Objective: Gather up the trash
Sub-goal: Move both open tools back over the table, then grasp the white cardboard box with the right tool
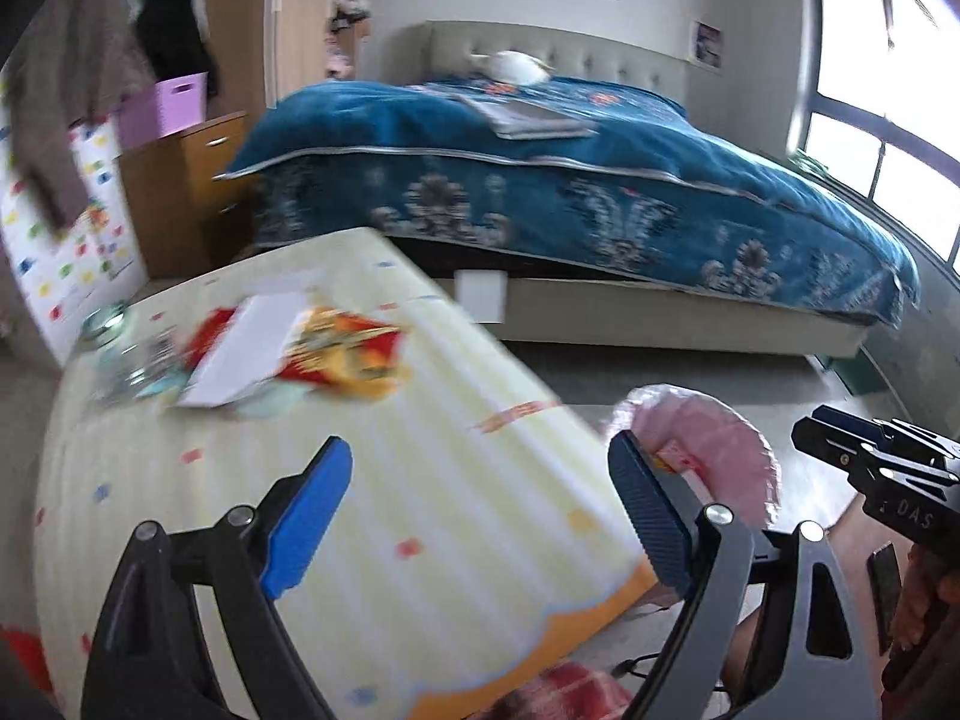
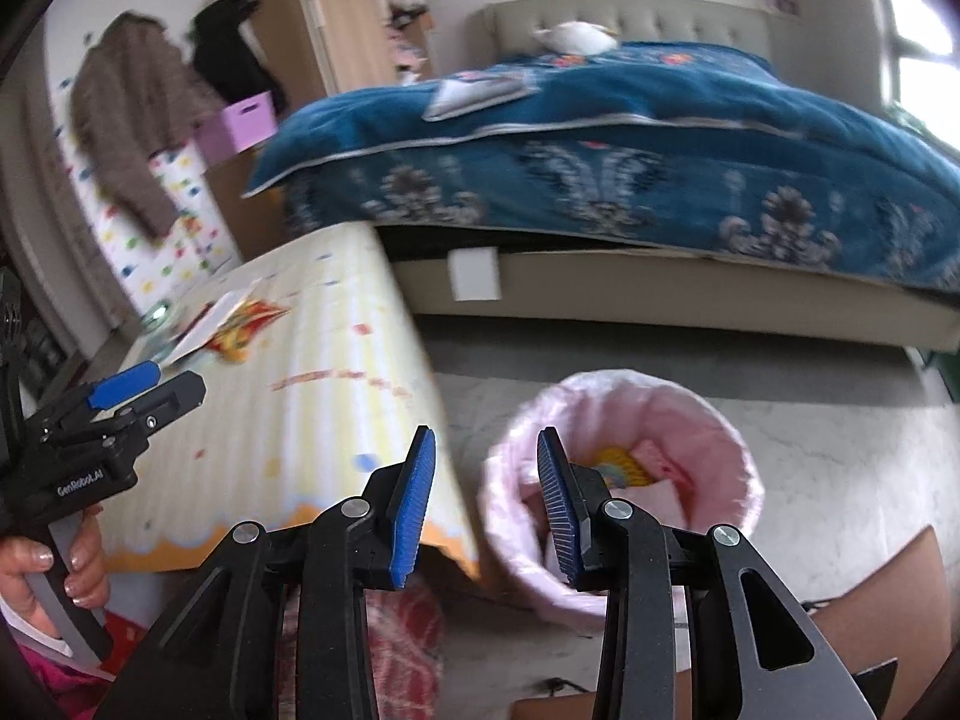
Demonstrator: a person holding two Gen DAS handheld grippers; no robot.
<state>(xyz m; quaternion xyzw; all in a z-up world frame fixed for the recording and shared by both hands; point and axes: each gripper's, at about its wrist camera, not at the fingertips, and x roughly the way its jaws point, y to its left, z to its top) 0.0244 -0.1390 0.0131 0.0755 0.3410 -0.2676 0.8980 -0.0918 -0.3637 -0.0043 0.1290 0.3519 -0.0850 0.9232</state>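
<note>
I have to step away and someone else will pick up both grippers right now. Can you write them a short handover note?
Left gripper: open, empty, over the pale yellow striped table.
Right gripper: open, nothing between the pads, at the rim of the round bin with the pink liner.
The bin stands on the floor beside the table.
Done: some colourful wrappers already lie in the bin.
Left: a red and yellow snack wrapper, a white sheet of paper and some blurred clear items at the table's far end. Carry them to the bin.
</note>
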